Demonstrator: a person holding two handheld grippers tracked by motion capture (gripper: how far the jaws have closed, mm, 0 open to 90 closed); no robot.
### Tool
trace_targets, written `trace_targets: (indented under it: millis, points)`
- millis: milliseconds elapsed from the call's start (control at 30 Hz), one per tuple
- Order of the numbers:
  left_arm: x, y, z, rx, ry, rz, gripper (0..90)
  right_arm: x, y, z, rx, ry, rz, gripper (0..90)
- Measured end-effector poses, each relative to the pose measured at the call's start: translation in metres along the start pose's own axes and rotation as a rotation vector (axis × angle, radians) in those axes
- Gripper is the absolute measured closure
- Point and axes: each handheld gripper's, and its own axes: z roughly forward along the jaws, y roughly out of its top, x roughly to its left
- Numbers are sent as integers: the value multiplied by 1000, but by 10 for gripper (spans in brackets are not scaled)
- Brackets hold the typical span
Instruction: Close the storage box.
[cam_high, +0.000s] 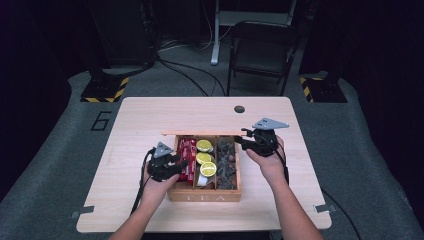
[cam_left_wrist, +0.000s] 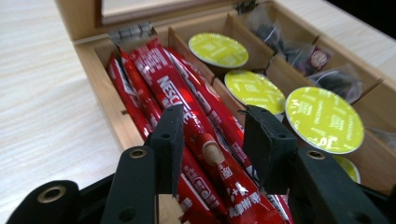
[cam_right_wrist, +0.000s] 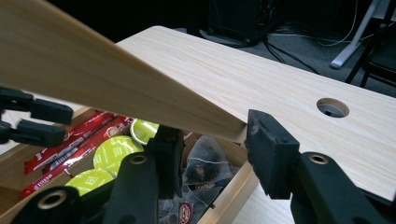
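Observation:
An open wooden box (cam_high: 205, 195) sits near the table's front edge. It has three compartments: red coffee sticks (cam_high: 187, 155) on the left, yellow-green capsules (cam_high: 205, 157) in the middle, tea bags (cam_high: 226, 160) on the right. My left gripper (cam_high: 182, 167) hangs low over the red sticks (cam_left_wrist: 173, 88). In the left gripper view its jaws (cam_left_wrist: 210, 135) stand open astride one stick, pads apart from it. My right gripper (cam_high: 242, 137) is shut on the far right corner of the raised lid (cam_high: 200, 132). The lid's edge (cam_right_wrist: 140, 93) lies between its pads (cam_right_wrist: 210, 135).
The light wooden table (cam_high: 150, 115) has a round cable hole (cam_high: 239, 109) behind the box. A folding chair (cam_high: 262, 50) and cables stand on the floor beyond the far edge. The capsules (cam_left_wrist: 254, 88) lie close to the right of the left gripper's jaws.

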Motion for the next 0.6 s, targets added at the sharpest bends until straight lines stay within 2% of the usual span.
trace_targets:
  millis: [33,100,167,200,233,333,400,533,600]
  points:
    - [0,0,3,7,7,7,591,0,0,0,0,1,0,567]
    - [-2,0,7,20,20,-10,598,0,0,0,-3,2,2,567]
    - [-2,0,11,39,40,8,617,-1,0,0,-4,2,3,567]
    - [-4,0,12,35,53,2,625,-1,0,0,-4,3,3,567]
    - [-2,0,11,48,61,38,641,-1,1,1,-5,2,4,567]
    - [-3,0,12,51,69,38,672,-1,1,1,-6,3,3,567]
    - [-5,0,13,47,70,22,697,-2,1,1,-7,4,4,567]
    - [-5,0,11,62,78,47,766,-2,1,1,-7,3,5,566]
    - [-5,0,11,54,79,46,799,-1,1,1,-4,1,4,567]
